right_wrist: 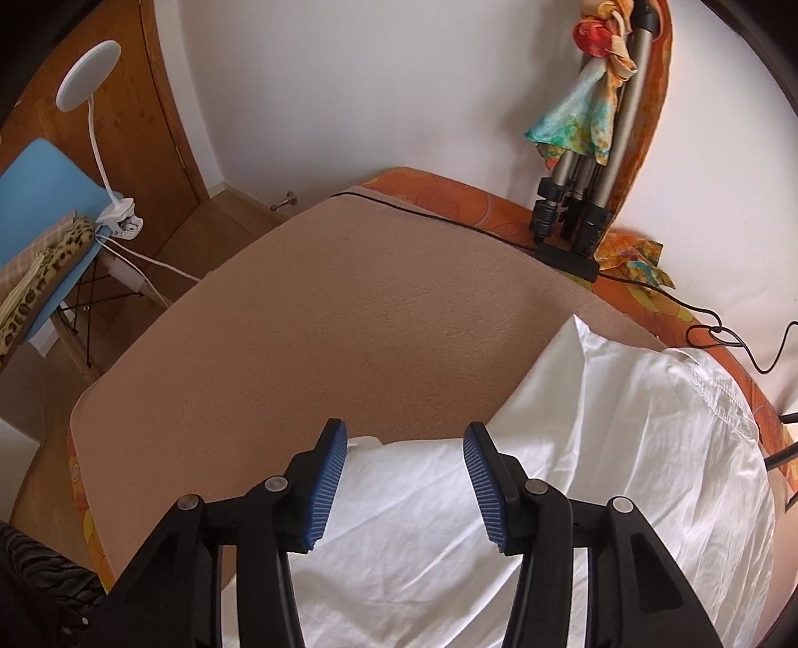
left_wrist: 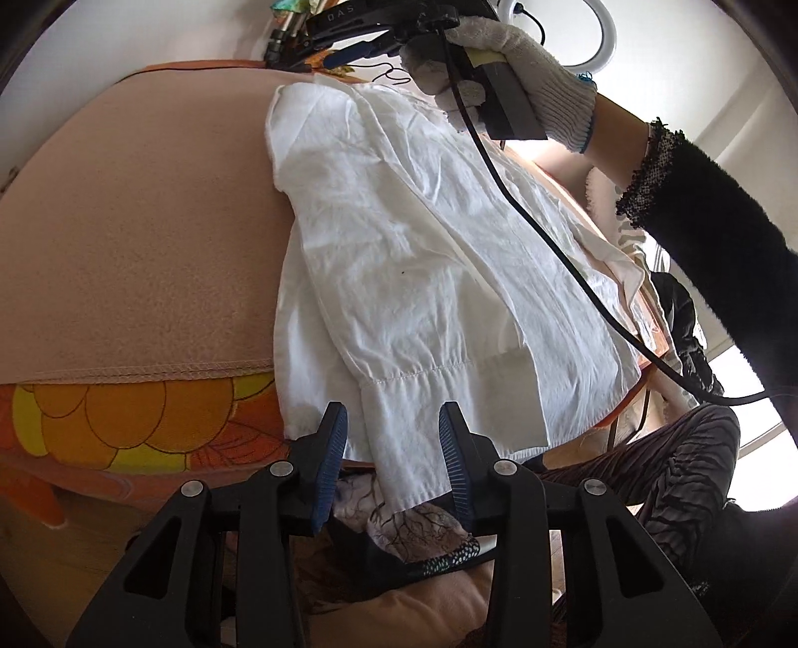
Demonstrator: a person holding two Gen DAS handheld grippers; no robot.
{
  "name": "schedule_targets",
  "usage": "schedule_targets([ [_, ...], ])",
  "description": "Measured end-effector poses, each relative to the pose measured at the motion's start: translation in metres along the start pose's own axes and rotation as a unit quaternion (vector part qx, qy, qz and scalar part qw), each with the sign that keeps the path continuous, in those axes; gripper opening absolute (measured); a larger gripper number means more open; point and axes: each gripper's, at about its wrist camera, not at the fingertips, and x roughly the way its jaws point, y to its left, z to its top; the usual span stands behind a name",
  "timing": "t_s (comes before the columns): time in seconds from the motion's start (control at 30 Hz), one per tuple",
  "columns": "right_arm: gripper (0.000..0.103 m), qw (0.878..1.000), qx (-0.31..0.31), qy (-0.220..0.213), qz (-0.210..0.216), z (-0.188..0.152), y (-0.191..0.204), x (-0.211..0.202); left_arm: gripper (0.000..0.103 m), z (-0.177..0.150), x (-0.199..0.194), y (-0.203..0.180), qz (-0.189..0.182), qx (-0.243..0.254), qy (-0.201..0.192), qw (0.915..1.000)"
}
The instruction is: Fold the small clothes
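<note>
A white garment (left_wrist: 424, 259) lies spread on a tan cloth (left_wrist: 139, 239) that covers the table. One sleeve with a stitched cuff (left_wrist: 414, 448) hangs over the near edge. My left gripper (left_wrist: 394, 458) is open, its blue pads on either side of that cuff, not closed on it. In the right wrist view the white garment (right_wrist: 573, 473) lies under and to the right of my right gripper (right_wrist: 404, 478), which is open just above the fabric. The right gripper also shows in the left wrist view (left_wrist: 349, 35), held by a gloved hand (left_wrist: 538, 65) above the far end of the garment.
An orange flowered cover (left_wrist: 124, 428) lies under the tan cloth. A folded tripod (right_wrist: 583, 199) and a black cable (right_wrist: 449, 219) sit at the far edge. A blue chair (right_wrist: 45, 209) with a clip lamp (right_wrist: 99, 124) stands at left. A black cable (left_wrist: 548, 234) crosses the garment.
</note>
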Motion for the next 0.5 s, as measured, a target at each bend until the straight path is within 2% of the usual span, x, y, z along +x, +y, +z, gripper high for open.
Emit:
schedule_targets([
  [0.07, 0.055, 1.0, -0.023, 0.007, -0.003, -0.001, 0.014, 0.01, 0.037, 0.0, 0.002, -0.005, -0.006, 0.008, -0.001, 0.9999],
  [0.17, 0.055, 0.998, -0.049, 0.02, -0.029, -0.003, 0.025, 0.028, 0.033, -0.003, 0.002, -0.013, 0.003, 0.025, -0.007, 0.9997],
  [0.2, 0.054, 0.998, -0.049, 0.026, -0.032, -0.003, 0.025, 0.034, 0.026, -0.002, 0.004, -0.013, 0.002, 0.024, -0.007, 0.9997],
  [0.23, 0.05, 0.998, -0.048, 0.03, -0.031, -0.005, 0.025, 0.039, 0.006, -0.002, 0.006, -0.012, -0.002, 0.021, -0.003, 0.9998],
  [0.27, 0.032, 0.998, -0.044, 0.035, -0.03, -0.006, 0.024, 0.042, 0.001, -0.002, 0.006, -0.01, -0.003, 0.017, 0.0, 0.9999],
  [0.3, 0.021, 0.998, -0.04, 0.039, -0.028, -0.008, 0.023, 0.045, 0.002, -0.002, 0.005, -0.008, -0.008, 0.012, -0.004, 0.9999],
  [0.33, 0.019, 0.998, -0.034, 0.037, -0.027, -0.009, 0.022, 0.045, 0.002, -0.002, 0.003, -0.007, -0.012, 0.008, -0.008, 0.9999],
  [0.4, 0.007, 0.999, -0.03, 0.03, -0.026, -0.01, 0.02, 0.042, 0.002, -0.001, -0.005, -0.007, -0.009, 0.01, -0.021, 0.9997],
  [0.5, 0.004, 0.999, -0.022, 0.019, -0.035, -0.009, 0.014, 0.036, 0.002, 0.002, -0.019, -0.002, -0.005, 0.006, -0.043, 0.9991],
])
